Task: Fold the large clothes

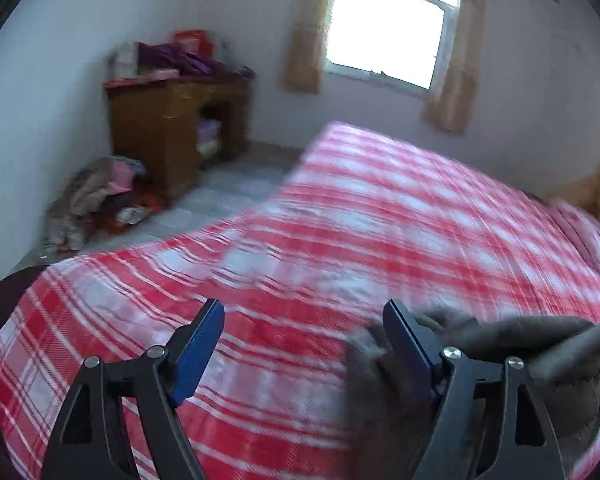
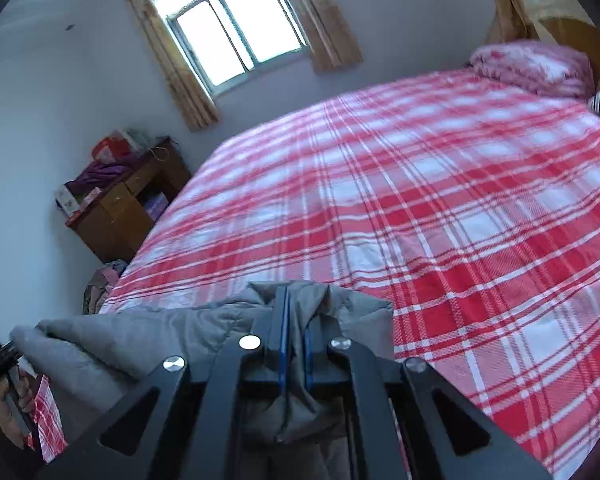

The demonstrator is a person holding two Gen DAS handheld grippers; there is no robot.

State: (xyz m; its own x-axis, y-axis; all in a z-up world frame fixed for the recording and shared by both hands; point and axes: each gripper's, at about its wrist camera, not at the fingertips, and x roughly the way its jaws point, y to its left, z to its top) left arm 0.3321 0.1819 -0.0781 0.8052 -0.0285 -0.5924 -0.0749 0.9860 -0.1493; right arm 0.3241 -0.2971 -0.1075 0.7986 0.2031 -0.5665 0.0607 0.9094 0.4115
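One grey padded garment (image 2: 204, 332) hangs at the near edge of the plaid bed (image 2: 440, 208), pinched by the right gripper (image 2: 296, 344). Left gripper (image 1: 304, 344) is spread, empty. Fabric appears soft, bulky; grasp at seams or hems.

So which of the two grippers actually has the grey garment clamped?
The right gripper: its jaws are shut on the grey garment. The left gripper is open, with nothing between its fingers.

grey garment (image 2: 148, 336) (bunched) above plaid bed
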